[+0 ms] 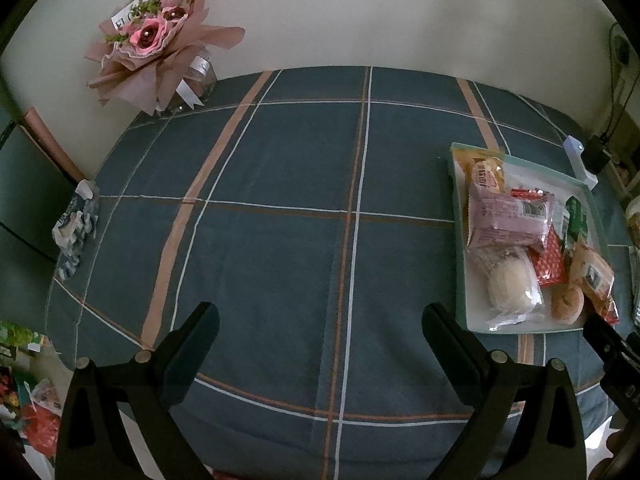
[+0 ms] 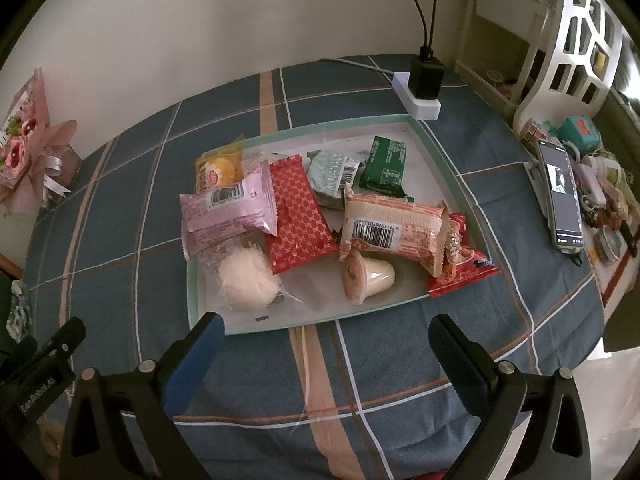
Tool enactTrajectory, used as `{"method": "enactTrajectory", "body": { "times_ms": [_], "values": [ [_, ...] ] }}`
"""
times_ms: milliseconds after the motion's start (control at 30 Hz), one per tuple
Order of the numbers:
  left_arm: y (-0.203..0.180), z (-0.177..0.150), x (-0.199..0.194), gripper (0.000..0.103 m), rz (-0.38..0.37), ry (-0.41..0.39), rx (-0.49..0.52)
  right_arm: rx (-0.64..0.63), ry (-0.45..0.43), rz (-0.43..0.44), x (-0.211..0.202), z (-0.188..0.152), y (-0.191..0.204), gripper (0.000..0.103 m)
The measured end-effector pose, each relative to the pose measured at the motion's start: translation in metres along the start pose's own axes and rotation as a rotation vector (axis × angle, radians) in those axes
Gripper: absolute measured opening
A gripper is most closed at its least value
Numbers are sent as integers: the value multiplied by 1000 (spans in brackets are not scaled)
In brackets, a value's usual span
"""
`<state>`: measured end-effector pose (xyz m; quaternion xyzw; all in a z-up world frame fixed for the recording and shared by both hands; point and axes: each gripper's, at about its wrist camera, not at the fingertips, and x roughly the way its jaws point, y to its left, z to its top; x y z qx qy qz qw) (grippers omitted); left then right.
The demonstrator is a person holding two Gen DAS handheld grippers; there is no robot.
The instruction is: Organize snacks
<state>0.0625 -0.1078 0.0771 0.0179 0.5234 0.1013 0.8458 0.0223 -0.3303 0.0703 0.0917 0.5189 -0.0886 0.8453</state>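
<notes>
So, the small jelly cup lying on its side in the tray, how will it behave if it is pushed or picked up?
The jelly cup is tapered and lies on its side, so a push would probably roll it in a curve. Its smooth plastic wall may slip between the fingers. It looks rigid, likely holding shape under a gentle squeeze.

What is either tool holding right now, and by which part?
Nothing. The left tool is open over bare tablecloth, and the right tool is open just short of the tray, touching no snacks.
</notes>
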Motion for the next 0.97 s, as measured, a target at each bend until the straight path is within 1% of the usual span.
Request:
{"method": "enactTrajectory", "body": {
  "times_ms": [700,967],
  "values": [
    [0,0,2,101,1,0,3,-9,6,-1,3,0,0,103],
    [0,-2,-1,101,-7,-16,3,-10,6,1,3,0,-1,103]
  ]
}}
